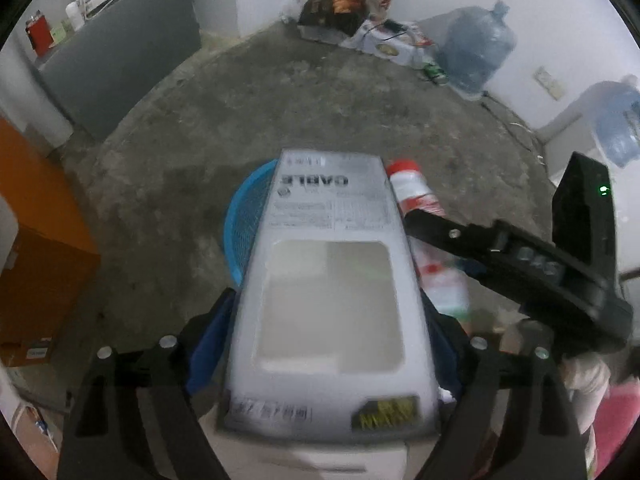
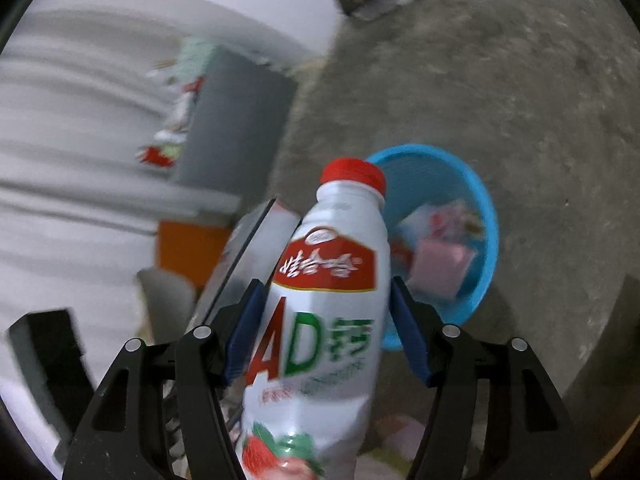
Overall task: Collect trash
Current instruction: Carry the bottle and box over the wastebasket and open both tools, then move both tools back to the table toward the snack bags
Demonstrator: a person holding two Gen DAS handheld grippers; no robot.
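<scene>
Left wrist view: the left hand-held gripper is closed on a flat grey box, its blue pads pressed against the box's two long sides; the box extends forward from the fingers and covers most of a blue basket that stands on the concrete floor directly ahead and below. Just right of the box, the white bottle with a red cap points forward, held by the right hand-held gripper, whose black body enters from the right edge. Beyond, against the far wall, lie a pile of bags and two large water jugs. Right wrist view: the right hand-held gripper is clamped on the white bottle, pads against its labelled middle, cap end forward and tilted slightly right. To the left of the bottle and nearly touching it, the grey box appears edge-on. Ahead and to the right, the blue basket sits on the floor and holds pink and white wrappers. The background on the left is blurred.
</scene>
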